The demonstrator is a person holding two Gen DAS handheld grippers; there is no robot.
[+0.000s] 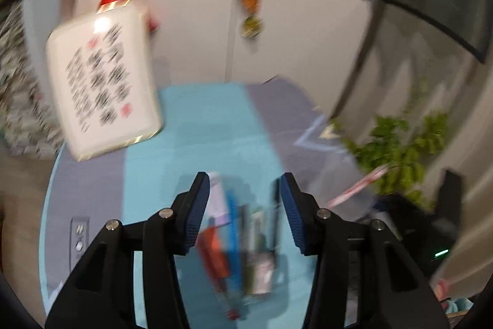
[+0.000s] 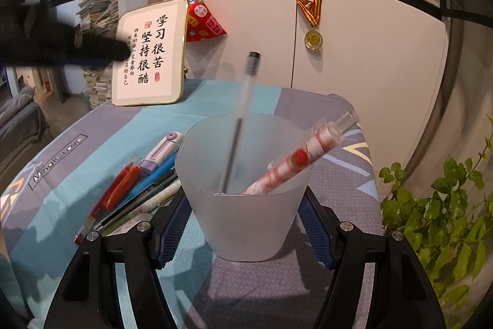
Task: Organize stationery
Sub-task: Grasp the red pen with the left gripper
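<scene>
Blue-grey tablecloth. Right gripper clasps frosted cup at frame centre. Left gripper spread wide, empty, above blurred pens.

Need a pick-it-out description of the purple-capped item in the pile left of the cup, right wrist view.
Start at the frosted cup between the right gripper fingers on the blue-and-grey cloth. Just left of it lies a fan of pens. The target is the short white-and-lilac correction tape pen at the far end of the pile: stubby, with a round purple-trimmed cap, unlike the long red, blue and floral pens beside it.
</scene>
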